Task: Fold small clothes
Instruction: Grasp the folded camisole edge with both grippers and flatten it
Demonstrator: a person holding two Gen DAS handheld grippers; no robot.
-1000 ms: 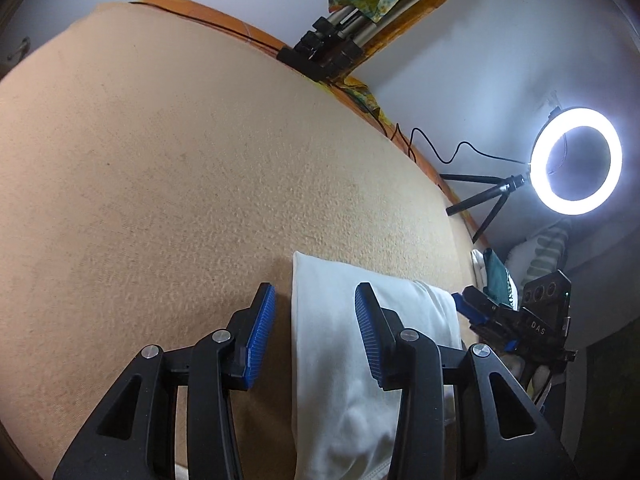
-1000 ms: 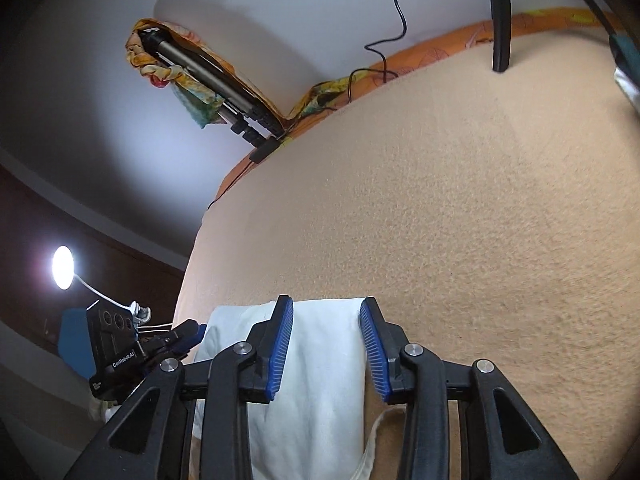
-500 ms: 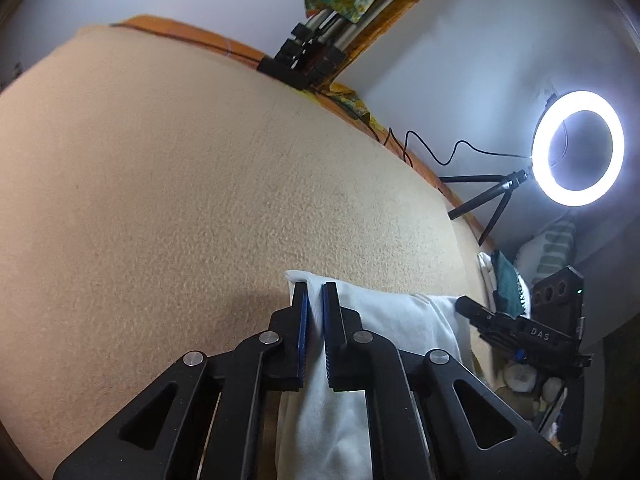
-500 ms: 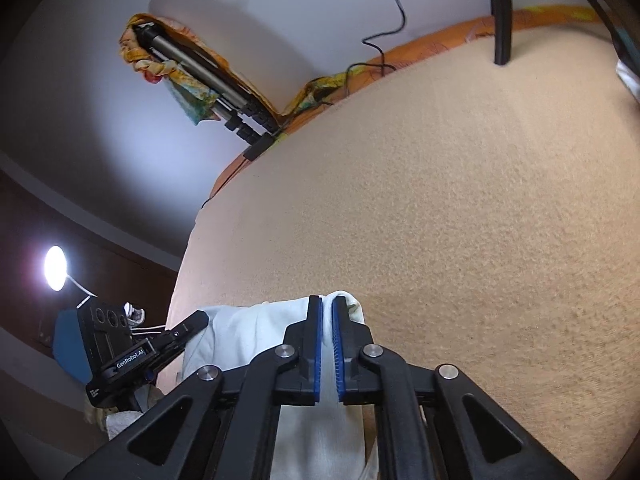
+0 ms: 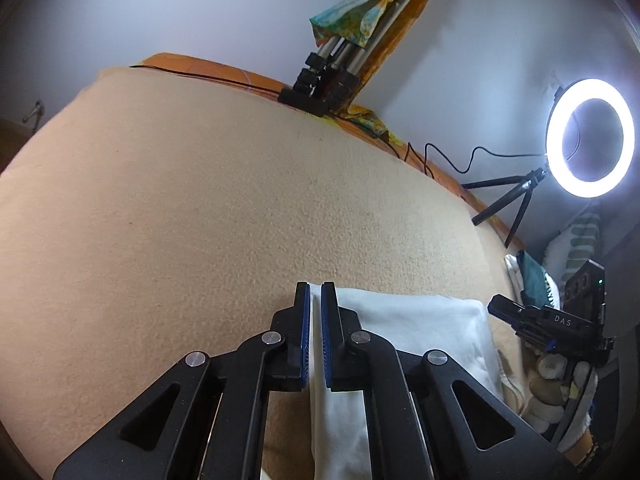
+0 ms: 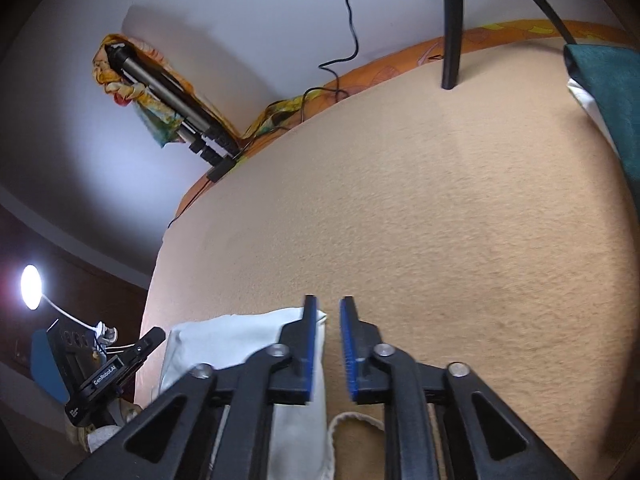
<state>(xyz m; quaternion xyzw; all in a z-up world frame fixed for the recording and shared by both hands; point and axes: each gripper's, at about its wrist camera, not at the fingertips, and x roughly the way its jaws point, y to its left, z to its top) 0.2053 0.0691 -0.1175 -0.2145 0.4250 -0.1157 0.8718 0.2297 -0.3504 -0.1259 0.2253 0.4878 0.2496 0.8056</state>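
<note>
Comparing with a moment earlier, my right gripper [image 6: 325,344] had let go of the white cloth [image 5: 416,328], fingers apart; my left gripper [image 5: 315,336] stayed clamped on its corner.

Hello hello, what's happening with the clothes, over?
Left hand-held gripper shut on white cotton garment. Right hand-held gripper open at its edge. Nothing blocking.

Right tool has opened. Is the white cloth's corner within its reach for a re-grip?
Probably yes: the right tool sits open right beside the white cloth corner, nothing between them; the left tool pinches the other corner.
</note>
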